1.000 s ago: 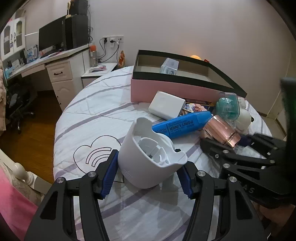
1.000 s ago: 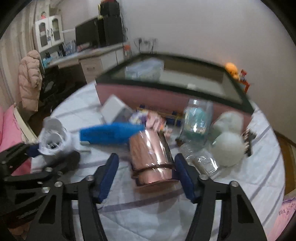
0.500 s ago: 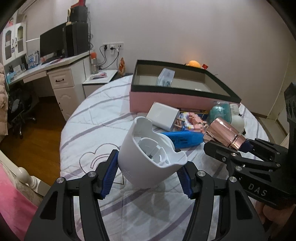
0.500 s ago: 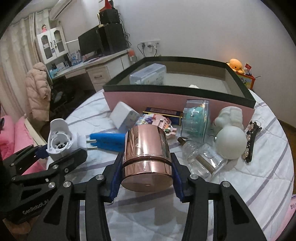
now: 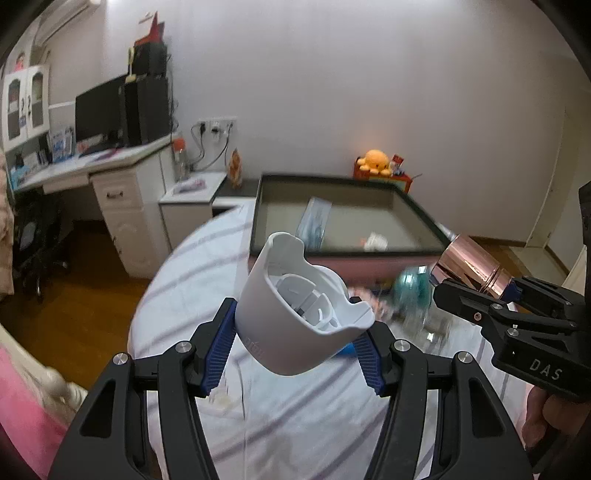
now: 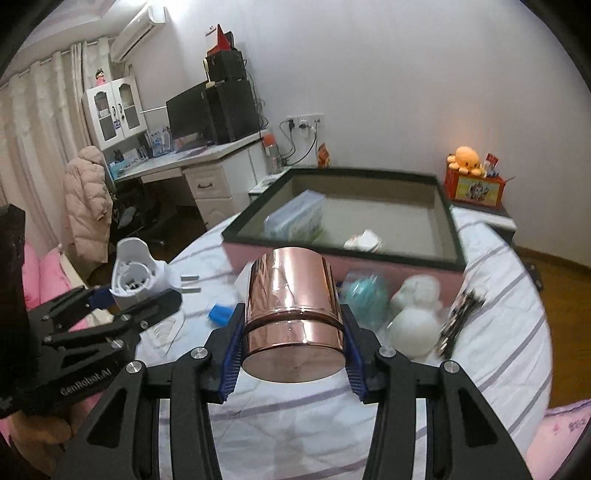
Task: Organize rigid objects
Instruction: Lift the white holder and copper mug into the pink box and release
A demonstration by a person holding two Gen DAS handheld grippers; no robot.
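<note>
Left wrist view: rides the left hand-held gripper (image 5: pixel 295 354), angled down across the bed (image 5: pixel 184 280) toward the pink box (image 5: pixel 347 254) and far wall — close in. Right wrist view: same on the right hand-held gripper (image 6: pixel 291 363). Shared — box (image 6: pixel 343 266), desk (image 6: pixel 192 162), orange plush (image 6: pixel 463 158); each sees the other's gripper at its edge.

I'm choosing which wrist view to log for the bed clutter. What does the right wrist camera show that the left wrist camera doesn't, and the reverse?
Only the right wrist view shows the white round figure, the dark hair clip, the pink coat on a chair and the air conditioner.

Only the left wrist view shows the hand behind the right gripper.

Both show the pink box, the copper cylinder held in the right gripper, the white plastic holder held in the left gripper, and the orange plush.
</note>
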